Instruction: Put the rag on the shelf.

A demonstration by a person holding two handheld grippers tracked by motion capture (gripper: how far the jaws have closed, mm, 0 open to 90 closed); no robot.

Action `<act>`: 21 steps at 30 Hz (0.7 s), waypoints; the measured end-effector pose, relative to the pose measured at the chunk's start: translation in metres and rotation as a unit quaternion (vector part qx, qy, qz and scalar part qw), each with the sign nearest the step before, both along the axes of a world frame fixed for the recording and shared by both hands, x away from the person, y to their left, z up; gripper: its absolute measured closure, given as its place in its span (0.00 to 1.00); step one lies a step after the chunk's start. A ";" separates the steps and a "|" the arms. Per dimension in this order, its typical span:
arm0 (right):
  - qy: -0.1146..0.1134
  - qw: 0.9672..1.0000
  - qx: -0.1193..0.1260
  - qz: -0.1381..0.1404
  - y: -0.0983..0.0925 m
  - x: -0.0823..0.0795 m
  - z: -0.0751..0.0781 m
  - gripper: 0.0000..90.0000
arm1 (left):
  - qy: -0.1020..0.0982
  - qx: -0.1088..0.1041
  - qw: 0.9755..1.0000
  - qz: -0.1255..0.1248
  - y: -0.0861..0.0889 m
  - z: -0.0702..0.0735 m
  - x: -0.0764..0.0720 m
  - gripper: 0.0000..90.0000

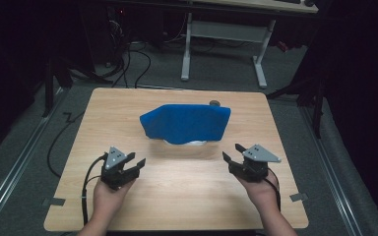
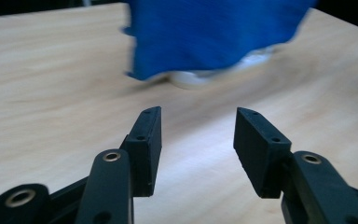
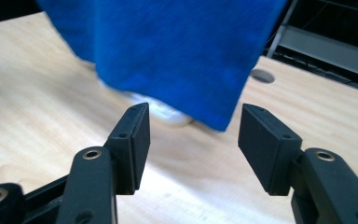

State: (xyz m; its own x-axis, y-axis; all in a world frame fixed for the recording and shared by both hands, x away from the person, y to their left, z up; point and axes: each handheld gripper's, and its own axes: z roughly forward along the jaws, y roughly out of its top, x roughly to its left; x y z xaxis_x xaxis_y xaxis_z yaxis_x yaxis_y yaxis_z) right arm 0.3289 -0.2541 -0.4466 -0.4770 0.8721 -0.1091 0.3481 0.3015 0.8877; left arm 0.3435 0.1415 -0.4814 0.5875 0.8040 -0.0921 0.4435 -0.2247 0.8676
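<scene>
A blue cloth point(image 1: 186, 123) is draped over a white object point(image 1: 193, 143) at the middle of the wooden table point(image 1: 128, 108); just a sliver of white rim shows under its near edge. My left gripper point(image 1: 134, 162) rests low at the near left, open, jaws empty. My right gripper point(image 1: 232, 153) sits at the near right, open and empty too. In the left gripper view the cloth point(image 2: 214, 37) hangs ahead of the open left gripper point(image 2: 196, 116), with the white rim point(image 2: 191, 80) beneath. In the right gripper view the cloth point(image 3: 168, 51) lies close ahead of the right gripper point(image 3: 193, 112), white rim point(image 3: 165, 114) under it.
A round grommet hole point(image 1: 215, 103) sits in the table behind the cloth. Beyond the table stand a white desk frame point(image 1: 224, 34) and floor cables point(image 1: 128, 59). Bare wood lies between and in front of the grippers.
</scene>
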 end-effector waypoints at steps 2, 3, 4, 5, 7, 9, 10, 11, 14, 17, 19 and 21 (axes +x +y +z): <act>0.004 1.000 -0.004 0.002 0.005 -0.007 -0.008 0.48 | 0.004 0.000 1.000 -0.013 -0.011 -0.004 -0.007 0.57; 0.004 1.000 -0.004 0.002 0.005 -0.007 -0.008 0.48 | 0.004 0.000 1.000 -0.013 -0.011 -0.004 -0.007 0.57; 0.012 1.000 0.003 0.004 0.009 -0.012 -0.016 0.47 | 0.008 0.007 1.000 -0.029 -0.025 -0.011 -0.014 0.57; 0.015 1.000 0.004 0.007 0.011 -0.014 -0.021 0.46 | 0.006 0.012 0.999 -0.031 -0.029 -0.013 -0.016 0.56; 0.020 1.000 0.008 0.004 0.015 -0.019 -0.031 0.46 | 0.011 0.009 0.999 -0.047 -0.041 -0.025 -0.025 0.56; 0.021 1.000 0.018 -0.003 0.016 -0.028 -0.048 0.47 | 0.015 0.013 0.998 -0.054 -0.046 -0.030 -0.029 0.56; 0.028 0.999 0.016 -0.004 0.018 -0.031 -0.057 0.47 | 0.029 0.020 0.996 -0.078 -0.056 -0.035 -0.033 0.56; 0.040 0.999 0.009 0.003 0.019 -0.032 -0.062 0.46 | 0.027 0.033 0.995 -0.094 -0.061 -0.038 -0.036 0.55; 0.043 0.998 -0.028 0.023 0.025 -0.034 -0.067 0.46 | 0.023 0.054 0.993 -0.103 -0.067 -0.041 -0.038 0.55; 0.041 0.998 -0.024 0.031 0.028 -0.029 -0.068 0.46 | 0.027 0.054 0.993 -0.105 -0.068 -0.043 -0.035 0.54; 0.044 0.998 -0.029 0.035 0.030 -0.028 -0.069 0.46 | 0.028 0.050 0.993 -0.103 -0.067 -0.042 -0.035 0.54; 0.045 0.998 -0.031 0.037 0.030 -0.028 -0.070 0.46 | 0.027 0.049 0.993 -0.102 -0.066 -0.042 -0.035 0.54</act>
